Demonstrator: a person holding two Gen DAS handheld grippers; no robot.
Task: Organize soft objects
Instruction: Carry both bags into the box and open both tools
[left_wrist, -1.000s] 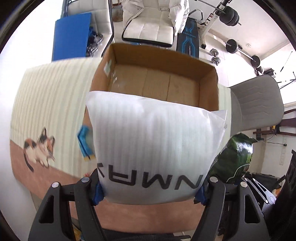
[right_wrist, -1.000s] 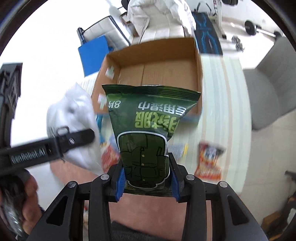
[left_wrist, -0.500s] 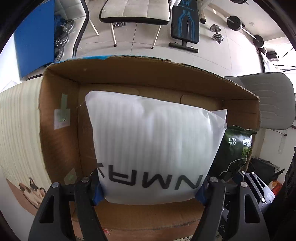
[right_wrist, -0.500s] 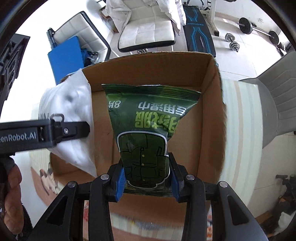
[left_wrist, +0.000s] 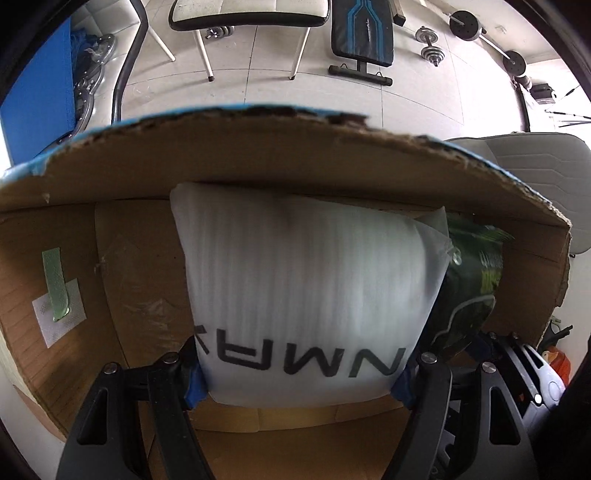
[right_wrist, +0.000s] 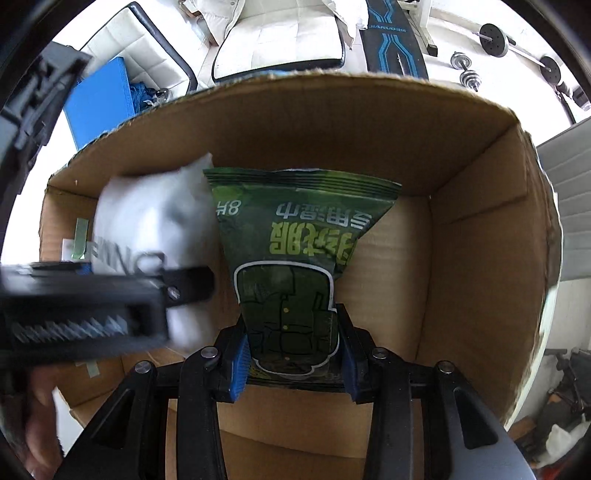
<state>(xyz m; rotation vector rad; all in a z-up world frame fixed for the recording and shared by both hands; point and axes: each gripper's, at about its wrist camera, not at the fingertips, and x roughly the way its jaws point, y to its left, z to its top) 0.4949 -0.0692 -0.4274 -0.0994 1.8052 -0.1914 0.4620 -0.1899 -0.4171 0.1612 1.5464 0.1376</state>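
- Left gripper (left_wrist: 300, 384): jaws set wide on a puffy white foam bag (left_wrist: 306, 280), blue pads touching both of its lower edges. The jaws are easing open at this moment, the bag between them and still pinched.
- White foam bag: upright inside the cardboard box (left_wrist: 258, 158), dark block letters near its lower edge, upside down in the left wrist view. Its top edge sits up against the far wall of the box.
- Right gripper (right_wrist: 293, 356): clamped tight on the bottom end of a green snack bag (right_wrist: 295, 236).
- Green snack bag: hangs inside the box (right_wrist: 480, 229), its print upside down, sealed top edge toward 12 o'clock near the far wall.
- In the right wrist view the white bag (right_wrist: 147, 218) lies at 9 o'clock of the green one, the two touching along their sides. In the left wrist view the green bag (left_wrist: 472, 280) sits at 3 o'clock of the white one, partly hidden behind it.
- Box inner left wall carries a green strip of tape (left_wrist: 55, 288) on a white patch.
- A hand (right_wrist: 37, 421) shows at 8 o'clock in the right wrist view, blurred, below the left tool's black body.
- Beyond the box: white chair (right_wrist: 280, 48), weight bench (left_wrist: 362, 33), dumbbells (left_wrist: 430, 46) on a pale tiled floor.
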